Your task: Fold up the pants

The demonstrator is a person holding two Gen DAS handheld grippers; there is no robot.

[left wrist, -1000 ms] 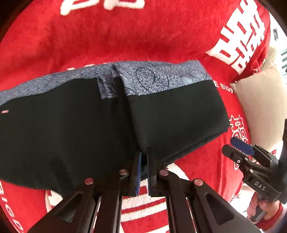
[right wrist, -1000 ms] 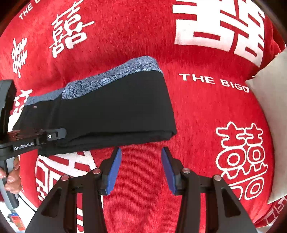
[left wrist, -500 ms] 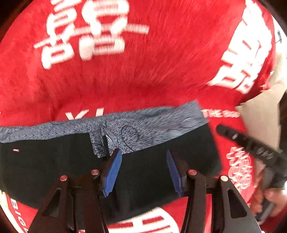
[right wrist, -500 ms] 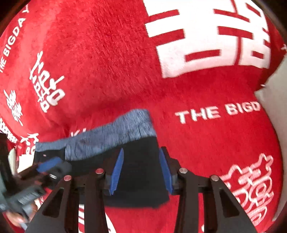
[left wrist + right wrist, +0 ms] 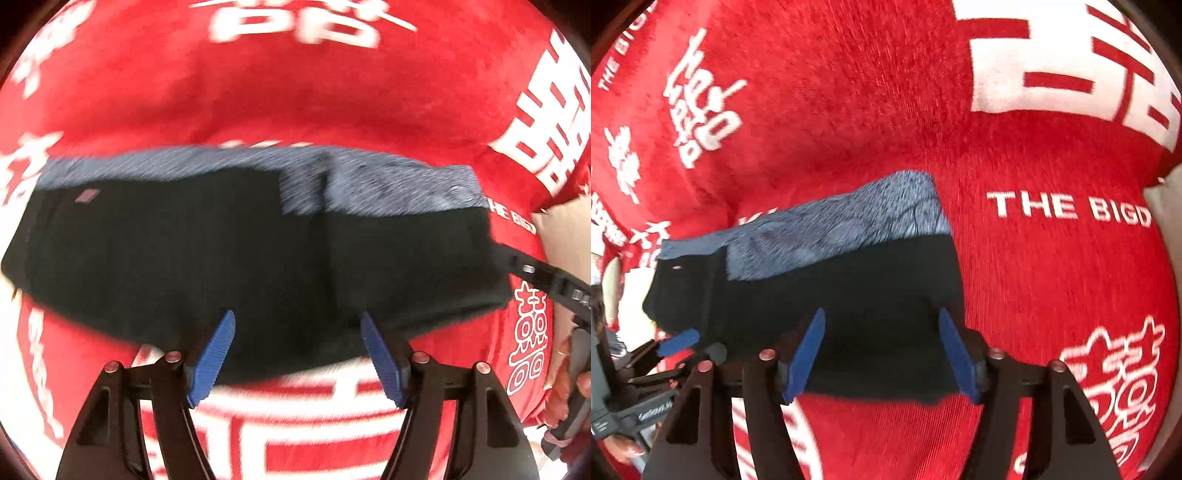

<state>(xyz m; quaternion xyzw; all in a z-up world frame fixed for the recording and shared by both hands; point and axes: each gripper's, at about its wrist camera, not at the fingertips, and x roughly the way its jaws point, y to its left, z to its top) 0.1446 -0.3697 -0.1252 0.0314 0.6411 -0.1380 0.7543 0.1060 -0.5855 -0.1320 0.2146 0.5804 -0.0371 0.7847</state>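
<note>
The black pants [image 5: 229, 266] with a blue-grey patterned waistband lie folded flat on the red blanket [image 5: 295, 92]. They also show in the right wrist view [image 5: 849, 302]. My left gripper [image 5: 297, 350] is open and empty over the near edge of the pants, around their middle. My right gripper [image 5: 881, 350] is open and empty over the near right part of the pants. The right gripper's arm shows at the right edge of the left wrist view [image 5: 546, 280]. The left gripper's blue pad [image 5: 679, 341] shows at the lower left of the right wrist view.
The red blanket [image 5: 1034, 277] carries white characters and the words "THE BIGD". A beige cushion [image 5: 565, 236] lies at the right edge. It also shows in the right wrist view [image 5: 1167, 206]. The person's hands hold the gripper handles at the frame edges.
My left gripper opened, let go of the pants' near edge and drew back a little. My right gripper moved forward over the right part of the pants, still open.
</note>
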